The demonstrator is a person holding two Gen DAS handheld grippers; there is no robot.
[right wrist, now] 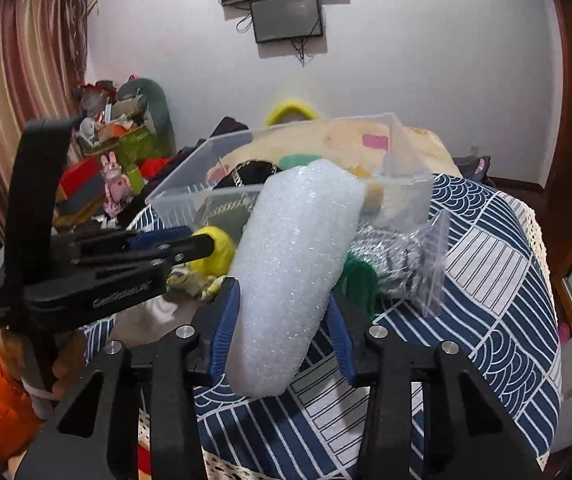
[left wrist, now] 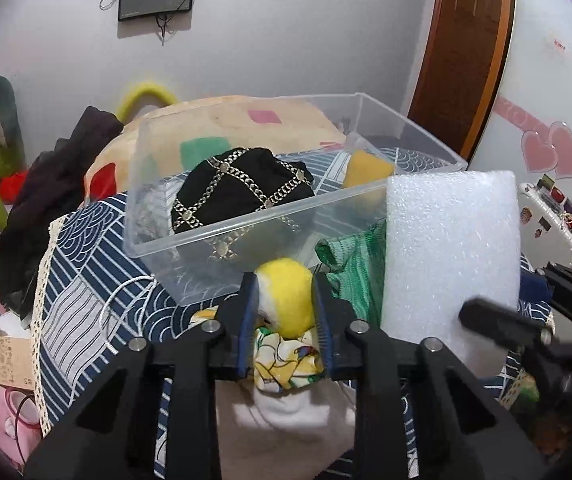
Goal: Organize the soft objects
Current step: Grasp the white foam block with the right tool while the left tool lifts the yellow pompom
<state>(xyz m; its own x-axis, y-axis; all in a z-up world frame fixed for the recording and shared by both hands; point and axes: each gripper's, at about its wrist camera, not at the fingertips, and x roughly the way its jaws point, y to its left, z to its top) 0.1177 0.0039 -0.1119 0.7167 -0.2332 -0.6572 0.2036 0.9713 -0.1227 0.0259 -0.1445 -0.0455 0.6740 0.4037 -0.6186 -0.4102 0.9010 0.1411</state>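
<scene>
My left gripper [left wrist: 284, 289] is shut on a yellow and white fuzzy ball [left wrist: 286, 296], held just in front of the clear plastic bin [left wrist: 221, 236]. The bin holds a black chain-patterned cap [left wrist: 241, 190] and a yellow sponge [left wrist: 368, 170]. My right gripper [right wrist: 281, 300] is shut on a white foam block [right wrist: 298, 264], which stands upright at the right in the left wrist view [left wrist: 452, 248]. The left gripper [right wrist: 189, 246] with the ball [right wrist: 217, 250] shows at the left of the right wrist view, in front of the bin [right wrist: 189, 196].
A blue and white patterned cloth [right wrist: 486, 280] covers the table. On it lie a green mesh cloth [left wrist: 350, 264], a floral scrunchie [left wrist: 286, 360], a white sock [left wrist: 286, 412] and a bagged silver item [right wrist: 402, 256]. A patchwork cushion [left wrist: 221, 120] sits behind the bin. Clutter fills the left side.
</scene>
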